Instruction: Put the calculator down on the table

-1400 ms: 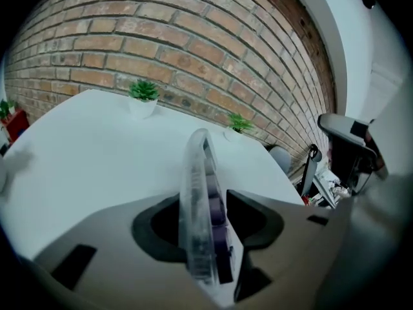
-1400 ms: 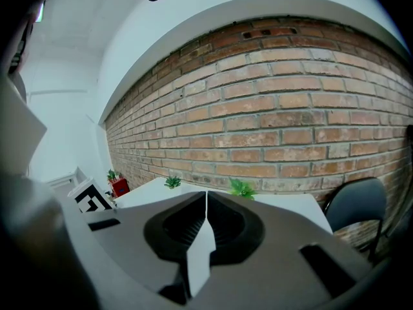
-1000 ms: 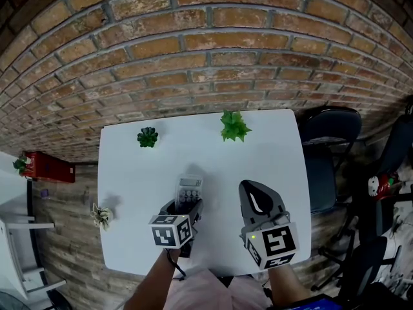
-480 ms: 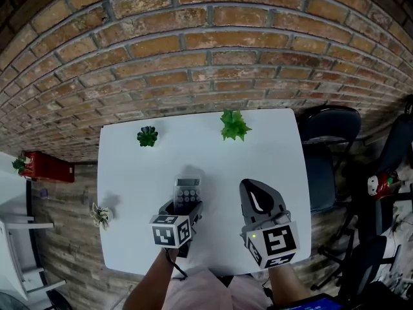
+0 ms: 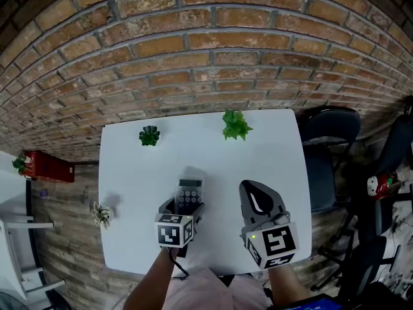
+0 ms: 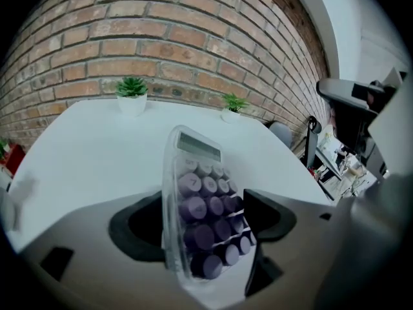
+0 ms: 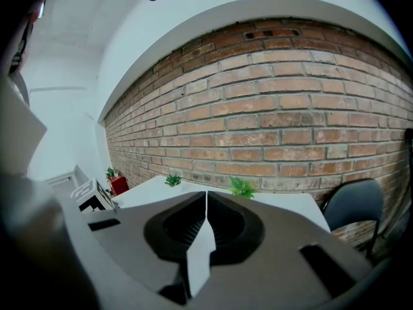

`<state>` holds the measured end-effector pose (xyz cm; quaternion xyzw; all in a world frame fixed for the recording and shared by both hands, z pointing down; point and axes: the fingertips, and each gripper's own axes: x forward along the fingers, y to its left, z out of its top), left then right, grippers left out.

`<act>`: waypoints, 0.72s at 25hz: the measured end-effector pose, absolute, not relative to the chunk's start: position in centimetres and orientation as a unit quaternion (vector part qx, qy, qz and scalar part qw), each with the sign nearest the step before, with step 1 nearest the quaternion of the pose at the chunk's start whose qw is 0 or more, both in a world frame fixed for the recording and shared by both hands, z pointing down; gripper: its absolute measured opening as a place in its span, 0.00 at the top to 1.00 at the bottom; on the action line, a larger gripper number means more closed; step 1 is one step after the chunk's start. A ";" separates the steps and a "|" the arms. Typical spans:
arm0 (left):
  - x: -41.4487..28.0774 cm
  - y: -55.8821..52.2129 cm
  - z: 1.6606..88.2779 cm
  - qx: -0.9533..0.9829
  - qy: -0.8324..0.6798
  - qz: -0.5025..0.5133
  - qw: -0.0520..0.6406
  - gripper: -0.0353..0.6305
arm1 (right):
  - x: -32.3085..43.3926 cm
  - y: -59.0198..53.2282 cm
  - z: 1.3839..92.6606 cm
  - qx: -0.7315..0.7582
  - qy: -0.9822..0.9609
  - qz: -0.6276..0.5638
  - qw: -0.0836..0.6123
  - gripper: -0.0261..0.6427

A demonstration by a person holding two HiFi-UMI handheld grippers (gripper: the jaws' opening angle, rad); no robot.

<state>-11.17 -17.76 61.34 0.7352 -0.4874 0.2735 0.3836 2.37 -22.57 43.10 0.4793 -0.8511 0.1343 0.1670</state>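
- The left gripper (image 6: pixel 205 200) has its claw spread wide, and the jaws have just been opening. The calculator (image 6: pixel 199 202) stands between them, its back close against the left jaw and its keys just off the right jaw. I judge the pinch to be released.
- The right gripper (image 7: pixel 206 205) hangs over the table's near-right part with its claw pressed together and nothing in it.
- The calculator sits on the near half of the table (image 5: pixel 129 173), a little left of the middle and closer to the person's edge than to the edge by the brick wall (image 5: pixel 206 57).
- Progress: the set-down looks nearly done. What is left is for the calculator to settle flat and for the claw to draw clear of it.
- Its long axis runs from the near edge toward the wall edge, with the display at the far end. In the left gripper view it looks rolled, keys turned to the right; whether it lies flat I cannot tell.
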 end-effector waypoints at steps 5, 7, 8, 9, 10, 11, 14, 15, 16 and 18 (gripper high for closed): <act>-11.3 -17.6 61.3 0.733 -0.489 0.263 0.393 0.41 | 2.2 -22.3 43.0 0.479 -0.852 0.132 0.168 0.95; -11.5 -17.7 61.2 0.733 -0.495 0.264 0.386 0.39 | 2.2 -22.2 43.0 0.479 -0.851 0.133 0.167 0.95; -11.7 -17.7 61.2 0.732 -0.499 0.263 0.382 0.39 | 2.2 -22.1 43.0 0.480 -0.851 0.133 0.167 0.95; -11.8 -17.7 61.1 0.732 -0.502 0.263 0.379 0.38 | 2.2 -22.1 43.0 0.481 -0.850 0.134 0.168 0.95; -11.9 -17.7 61.1 0.731 -0.505 0.261 0.378 0.38 | 2.2 -22.0 43.1 0.481 -0.850 0.136 0.168 0.95; -12.1 -17.7 61.1 0.731 -0.507 0.259 0.377 0.37 | 2.1 -22.0 43.2 0.481 -0.849 0.137 0.168 0.95; -12.5 -17.7 61.0 0.731 -0.512 0.260 0.369 0.37 | 1.9 -21.7 43.2 0.480 -0.850 0.138 0.168 0.95; -12.6 -17.7 60.8 0.733 -0.512 0.262 0.364 0.37 | 1.8 -21.7 43.1 0.480 -0.850 0.137 0.168 0.95; -12.7 -17.7 60.7 0.734 -0.513 0.263 0.358 0.37 | 1.8 -21.6 43.1 0.479 -0.850 0.137 0.168 0.95; -12.7 -17.8 60.0 0.737 -0.520 0.258 0.347 0.37 | 1.8 -21.4 43.0 0.480 -0.851 0.135 0.168 0.95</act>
